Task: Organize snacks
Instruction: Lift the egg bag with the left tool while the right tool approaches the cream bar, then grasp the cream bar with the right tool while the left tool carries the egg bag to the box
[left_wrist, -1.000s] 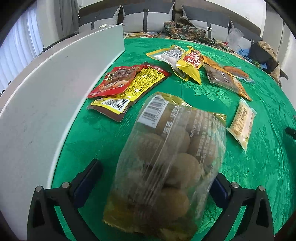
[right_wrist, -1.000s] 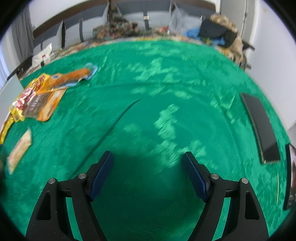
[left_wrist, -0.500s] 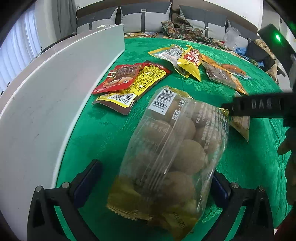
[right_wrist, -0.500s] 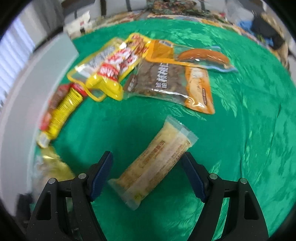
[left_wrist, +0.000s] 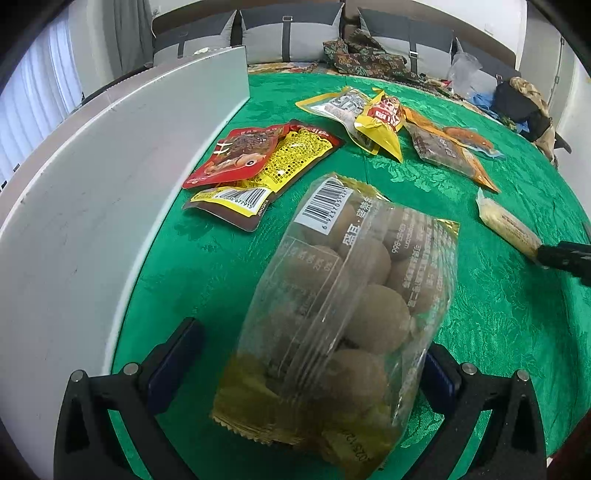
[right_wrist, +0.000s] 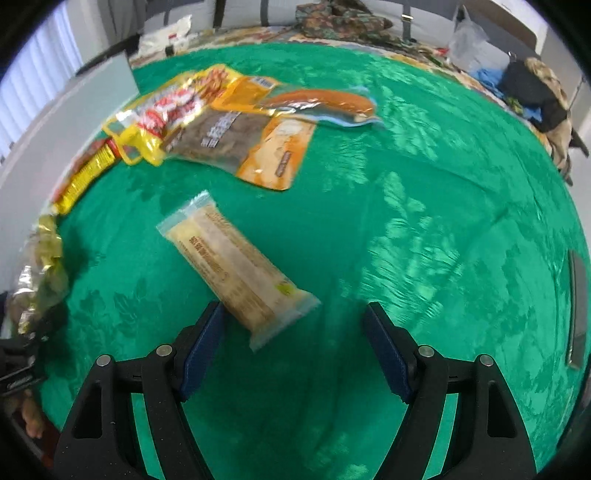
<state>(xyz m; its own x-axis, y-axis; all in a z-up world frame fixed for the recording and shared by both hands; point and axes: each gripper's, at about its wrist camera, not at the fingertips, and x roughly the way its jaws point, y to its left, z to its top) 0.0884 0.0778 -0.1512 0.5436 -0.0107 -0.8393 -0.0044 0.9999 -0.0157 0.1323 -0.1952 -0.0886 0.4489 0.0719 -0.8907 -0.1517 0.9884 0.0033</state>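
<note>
A clear bag of round brown snacks lies on the green tablecloth between the fingers of my left gripper. Its jaws stand wide; the right pad is against the bag, while the left pad stands clear of it with cloth showing between. My right gripper is open above a pale wrapped bar, whose near end lies between the fingertips, close to the left one. In the left wrist view the same bar lies at the right with a black fingertip at its end.
A white box wall runs along the left. Red and yellow packets lie beside it; further back lie yellow packets and a brown-orange packet. A dark flat phone lies at the right edge.
My right gripper swept left from bare cloth to over the pale bar and rolled, so the bar now slants the other way. The bag shifted slightly between the left jaws.
</note>
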